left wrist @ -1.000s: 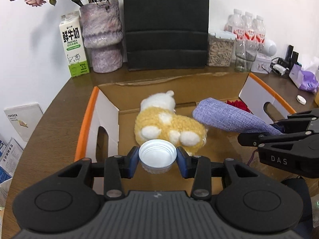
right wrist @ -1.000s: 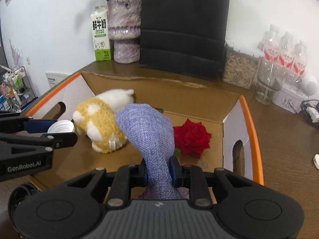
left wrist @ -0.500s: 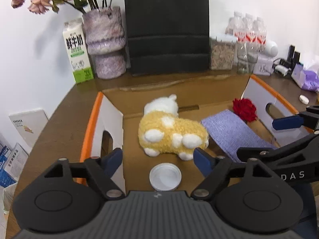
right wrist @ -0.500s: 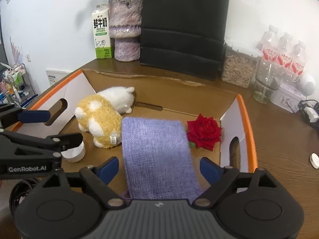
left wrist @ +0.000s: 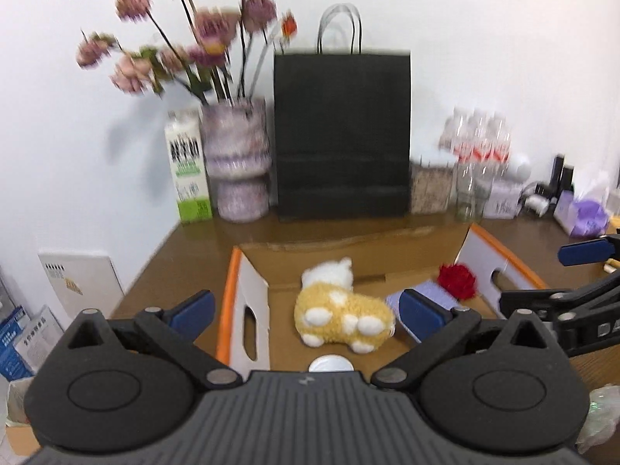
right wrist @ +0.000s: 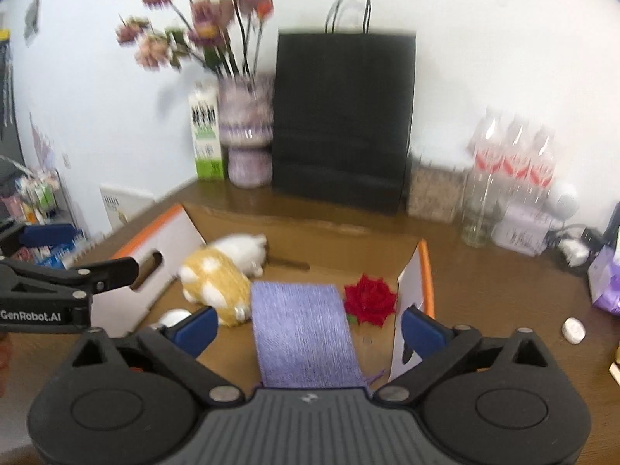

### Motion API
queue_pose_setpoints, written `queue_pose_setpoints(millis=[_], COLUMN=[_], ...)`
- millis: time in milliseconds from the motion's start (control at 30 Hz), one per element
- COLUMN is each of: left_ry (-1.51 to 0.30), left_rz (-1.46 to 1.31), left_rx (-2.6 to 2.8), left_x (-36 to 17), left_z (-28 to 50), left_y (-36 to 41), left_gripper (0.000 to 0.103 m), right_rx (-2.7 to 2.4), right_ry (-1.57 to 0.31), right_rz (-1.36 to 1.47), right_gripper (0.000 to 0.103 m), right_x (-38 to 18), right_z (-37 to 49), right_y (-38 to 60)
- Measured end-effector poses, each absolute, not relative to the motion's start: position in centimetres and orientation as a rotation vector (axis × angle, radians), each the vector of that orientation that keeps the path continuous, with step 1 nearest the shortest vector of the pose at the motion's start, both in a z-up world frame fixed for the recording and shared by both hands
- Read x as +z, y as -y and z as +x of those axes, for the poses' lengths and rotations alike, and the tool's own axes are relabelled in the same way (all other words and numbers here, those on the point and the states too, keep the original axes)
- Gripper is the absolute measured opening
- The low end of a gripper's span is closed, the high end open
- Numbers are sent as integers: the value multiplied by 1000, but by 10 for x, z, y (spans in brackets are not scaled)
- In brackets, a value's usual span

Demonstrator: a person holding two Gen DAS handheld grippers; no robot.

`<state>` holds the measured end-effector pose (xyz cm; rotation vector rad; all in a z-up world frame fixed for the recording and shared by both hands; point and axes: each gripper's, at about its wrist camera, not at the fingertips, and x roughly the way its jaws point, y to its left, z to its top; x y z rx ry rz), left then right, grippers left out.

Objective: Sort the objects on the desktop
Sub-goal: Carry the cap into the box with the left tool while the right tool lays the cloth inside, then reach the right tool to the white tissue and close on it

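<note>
An open cardboard box (left wrist: 248,290) with orange-edged flaps holds a yellow and white plush toy (left wrist: 341,314), a white cap (left wrist: 331,364), a purple woven cloth (right wrist: 302,333) and a red rose (right wrist: 370,300). My left gripper (left wrist: 306,312) is open and empty, raised above the box's near side. My right gripper (right wrist: 308,327) is open and empty above the flat cloth. In the right wrist view the plush (right wrist: 217,277), the cap (right wrist: 172,317) and the left gripper (right wrist: 112,271) show at the left.
Behind the box stand a black paper bag (left wrist: 343,135), a flower vase (left wrist: 236,159), a milk carton (left wrist: 188,166), a jar (left wrist: 430,190), a glass (left wrist: 471,190) and water bottles (left wrist: 480,143). A small white object (right wrist: 573,330) lies on the brown desk right of the box.
Both grippers opened, dropping the white cap and the purple cloth into the box. Both have since pulled up and back, away from the box.
</note>
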<state>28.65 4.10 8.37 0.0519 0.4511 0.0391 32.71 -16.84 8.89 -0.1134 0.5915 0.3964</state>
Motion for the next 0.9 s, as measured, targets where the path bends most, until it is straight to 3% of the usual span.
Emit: queue_pose_setpoints(millis=[400, 900], left_ry=[-293, -427], left_rz=[63, -90], left_rx=[69, 149], left_x=[90, 27], left_z=[187, 118], left_y=[-50, -74], left_gripper=[103, 103], right_rx=[409, 307], right_ry=[-410, -498], right_rz=[-96, -22], right_gripper=[103, 103], right_x=[105, 38], right_z=[218, 143], right_y=[209, 239])
